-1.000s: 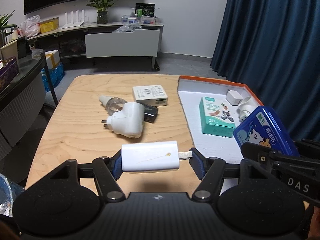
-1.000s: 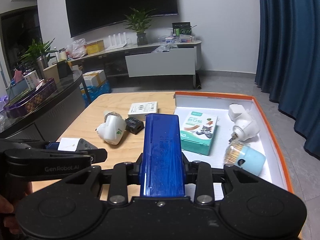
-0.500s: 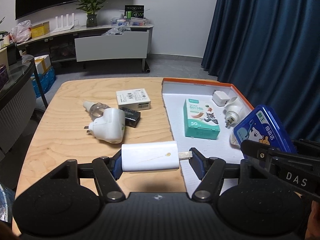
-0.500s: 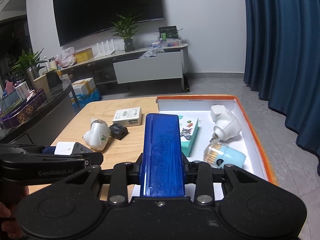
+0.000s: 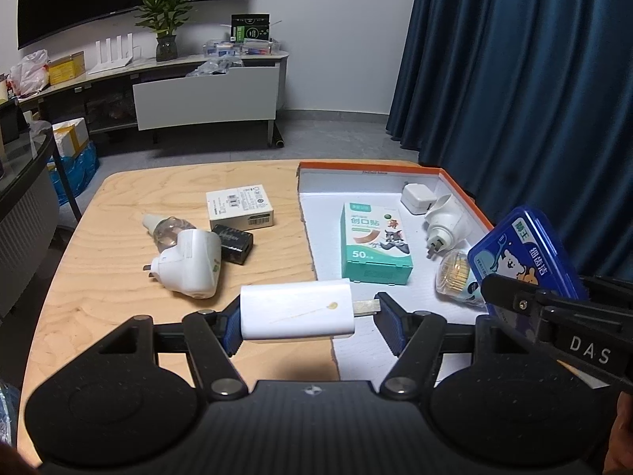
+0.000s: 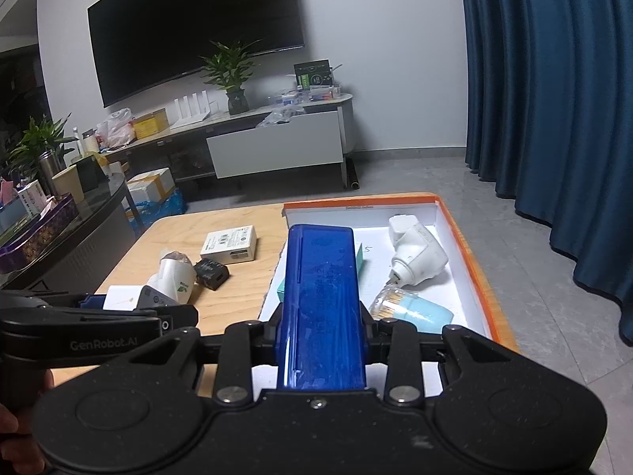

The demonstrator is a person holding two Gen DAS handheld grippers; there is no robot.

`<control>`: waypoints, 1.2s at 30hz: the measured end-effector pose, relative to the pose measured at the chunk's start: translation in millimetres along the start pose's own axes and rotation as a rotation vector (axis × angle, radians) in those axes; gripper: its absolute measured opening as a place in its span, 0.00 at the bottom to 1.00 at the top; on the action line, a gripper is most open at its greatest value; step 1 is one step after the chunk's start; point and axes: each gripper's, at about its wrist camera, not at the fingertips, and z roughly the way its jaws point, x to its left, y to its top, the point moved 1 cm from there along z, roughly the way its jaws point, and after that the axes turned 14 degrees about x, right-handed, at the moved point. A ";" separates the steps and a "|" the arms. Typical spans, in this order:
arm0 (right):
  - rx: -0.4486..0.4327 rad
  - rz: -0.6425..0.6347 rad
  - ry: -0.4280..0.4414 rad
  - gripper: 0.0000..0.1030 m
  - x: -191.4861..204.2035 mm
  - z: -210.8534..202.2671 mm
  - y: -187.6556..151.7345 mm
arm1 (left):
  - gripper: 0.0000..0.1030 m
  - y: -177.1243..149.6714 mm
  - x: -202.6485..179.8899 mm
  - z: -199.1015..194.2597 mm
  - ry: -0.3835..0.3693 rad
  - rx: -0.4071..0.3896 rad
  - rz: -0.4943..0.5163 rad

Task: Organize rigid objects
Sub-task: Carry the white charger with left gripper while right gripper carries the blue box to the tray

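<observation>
both claws loaded, mid-carry toward the tray [image 5: 451,182] — the orange-rimmed box on the worktop [image 5: 110,277].

left claw [image 5: 308,316] is clamped on a white charger [image 5: 296,310], held crosswise with its metal plug end against the far-side pad. it hangs over the tray's near corner, half above bare wood.

right claw [image 6: 321,340] is clamped on a blue case [image 6: 322,301], held lengthwise and pointing into the tray, above its near end.

already in the tray: a green box [image 5: 374,243], a white cube plug [image 5: 417,198], a white plug-in unit [image 5: 445,221] and a jar of toothpicks [image 5: 455,273]. outside the tray, on the wood beside it: a white carton [image 5: 239,206], a small black adapter [image 5: 233,243], another plug-in unit with bottle [image 5: 188,261].

judgement: this is the transport-and-place step for both items. next move calls for lowering each into free tray floor — the near end looks bare. the case is long, so i'd lay it flat beside the green box and keep it off the jar, which could roll. release only once each item sits flat, then go back for the three strays.
</observation>
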 end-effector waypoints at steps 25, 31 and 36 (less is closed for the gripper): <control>-0.045 0.037 -0.054 0.39 -29.9 -1.2 12.8 | 0.65 17.2 -21.9 6.2 -0.019 -0.011 0.031; -0.051 0.040 -0.060 0.39 -34.8 -0.6 14.3 | 0.65 22.8 -26.4 8.8 -0.025 -0.012 0.037; -0.055 0.043 -0.063 0.39 -38.8 -0.2 16.0 | 0.65 27.8 -31.6 10.1 -0.029 -0.017 0.046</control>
